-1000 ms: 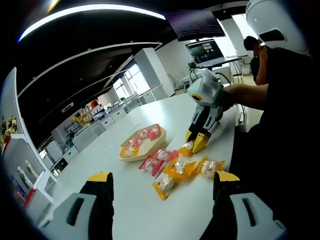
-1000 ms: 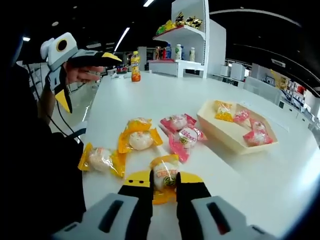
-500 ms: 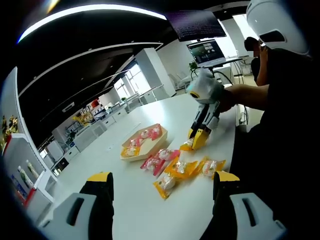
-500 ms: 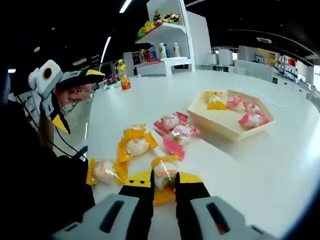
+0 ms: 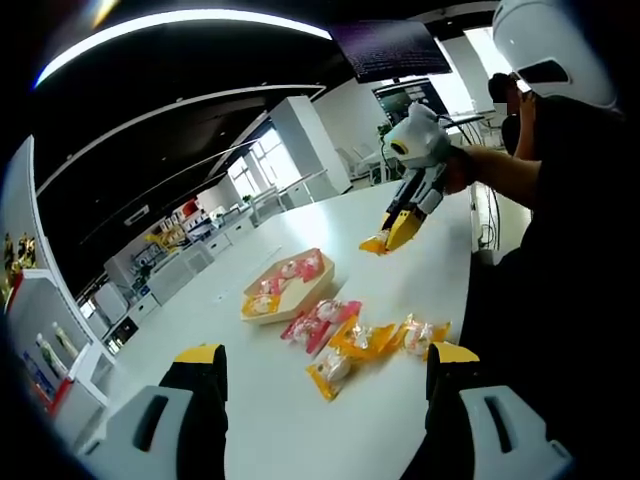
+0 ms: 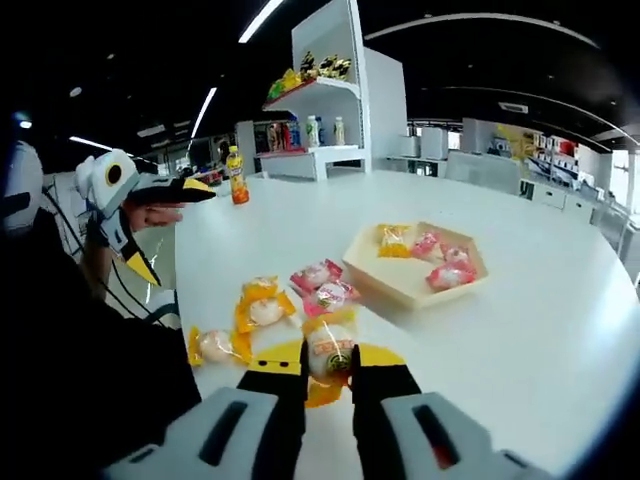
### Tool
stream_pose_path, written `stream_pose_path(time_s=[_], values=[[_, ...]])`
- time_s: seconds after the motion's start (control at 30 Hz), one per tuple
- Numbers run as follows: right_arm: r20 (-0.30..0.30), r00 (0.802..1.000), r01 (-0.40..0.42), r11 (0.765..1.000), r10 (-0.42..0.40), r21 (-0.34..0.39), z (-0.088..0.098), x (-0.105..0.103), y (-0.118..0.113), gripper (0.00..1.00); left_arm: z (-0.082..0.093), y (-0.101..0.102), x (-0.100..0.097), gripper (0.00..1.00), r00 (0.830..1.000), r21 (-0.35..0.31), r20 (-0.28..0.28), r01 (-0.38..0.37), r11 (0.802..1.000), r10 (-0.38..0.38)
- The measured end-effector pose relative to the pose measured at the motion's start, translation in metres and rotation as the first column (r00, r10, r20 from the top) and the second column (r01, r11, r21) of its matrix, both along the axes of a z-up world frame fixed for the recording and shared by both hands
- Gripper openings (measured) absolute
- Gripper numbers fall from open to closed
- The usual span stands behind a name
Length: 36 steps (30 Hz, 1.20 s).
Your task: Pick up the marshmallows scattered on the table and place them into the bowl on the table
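Observation:
The shallow cream bowl on the white table holds several wrapped marshmallows. Beside it lie two pink packets and orange ones, with another orange packet near the table edge. My right gripper is shut on an orange-wrapped marshmallow and holds it in the air above the table. In the left gripper view that gripper hangs high at the upper right with the packet. My left gripper stands wide open over the loose packets; it also shows at the left.
A person in dark clothes stands at the table's near edge. An orange bottle stands on the far part of the table, before a white shelf of goods. A monitor sits beyond the table.
My right gripper has risen off the table with the orange packet shut in its jaws and moved away from the pile. The left gripper has stayed open and still.

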State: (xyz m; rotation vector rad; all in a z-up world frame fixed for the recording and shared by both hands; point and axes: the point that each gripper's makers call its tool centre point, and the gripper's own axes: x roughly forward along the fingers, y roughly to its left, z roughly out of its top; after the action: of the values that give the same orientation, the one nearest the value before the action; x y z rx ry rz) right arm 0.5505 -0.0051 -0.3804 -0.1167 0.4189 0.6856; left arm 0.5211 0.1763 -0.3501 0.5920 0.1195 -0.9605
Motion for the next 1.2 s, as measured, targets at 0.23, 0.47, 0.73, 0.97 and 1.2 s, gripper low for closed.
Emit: stream_pose_path(time_s=[0.23,0.47,0.73,0.97,1.2], values=[[0.046,0.998,0.029,0.999,-0.030,0.028,0.022,-0.005,-0.020,0.14,0.000,-0.001,-0.001,0.81,1.000,0.003,0.002,0.000,1.000,0.000],[0.060,0.998,0.033,0.997,-0.037,0.072,0.033,-0.007,-0.027,0.14,0.001,-0.003,-0.001,0.81,1.000,0.004,0.003,0.003,1.000,-0.003],[0.044,0.998,0.029,0.997,-0.033,0.077,0.025,-0.002,-0.025,0.14,0.001,-0.003,-0.001,0.81,1.000,0.002,-0.001,0.005,1.000,-0.005],[0.044,0.999,0.025,0.997,-0.028,0.074,0.025,-0.003,-0.023,0.14,-0.001,-0.001,0.000,0.81,1.000,0.008,-0.005,0.000,1.000,0.001],[0.051,0.998,0.030,0.997,-0.034,0.077,0.029,-0.001,-0.023,0.14,0.000,0.000,-0.001,0.81,1.000,0.006,0.000,0.000,1.000,0.000]])
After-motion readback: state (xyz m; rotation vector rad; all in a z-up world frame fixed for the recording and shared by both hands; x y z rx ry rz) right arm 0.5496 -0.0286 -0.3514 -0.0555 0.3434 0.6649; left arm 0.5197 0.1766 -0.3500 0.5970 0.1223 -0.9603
